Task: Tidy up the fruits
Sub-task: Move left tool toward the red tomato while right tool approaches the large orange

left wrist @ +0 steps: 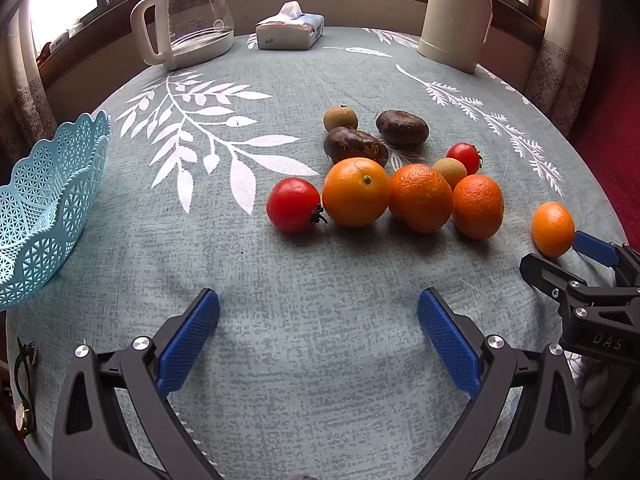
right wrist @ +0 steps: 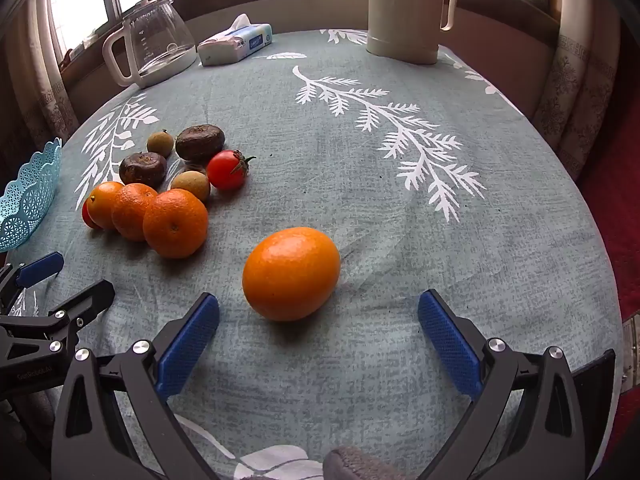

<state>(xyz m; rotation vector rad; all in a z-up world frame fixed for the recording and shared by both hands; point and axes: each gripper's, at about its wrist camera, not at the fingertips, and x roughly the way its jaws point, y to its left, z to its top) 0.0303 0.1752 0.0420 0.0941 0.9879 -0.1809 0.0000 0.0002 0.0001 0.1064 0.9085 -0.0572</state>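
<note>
A lone orange (right wrist: 291, 273) lies just ahead of my right gripper (right wrist: 319, 320), which is open with the fruit slightly beyond its blue pads (right wrist: 188, 344). The same orange (left wrist: 553, 229) shows at the right in the left wrist view, with the right gripper (left wrist: 560, 258) beside it. A cluster of fruit sits mid-table: three oranges (left wrist: 421, 197), two red tomatoes (left wrist: 293, 205), two dark brown fruits (left wrist: 355, 145) and two small tan ones (left wrist: 340, 118). My left gripper (left wrist: 319, 320) is open and empty, short of the cluster. A blue lattice basket (left wrist: 44, 208) stands at the far left.
A glass kettle (left wrist: 188, 16), a tissue pack (left wrist: 289, 28) and a cream thermos jug (left wrist: 456, 20) stand along the table's far edge. The leaf-patterned tablecloth (left wrist: 280, 320) drops off at the right to a red floor. Curtains hang behind.
</note>
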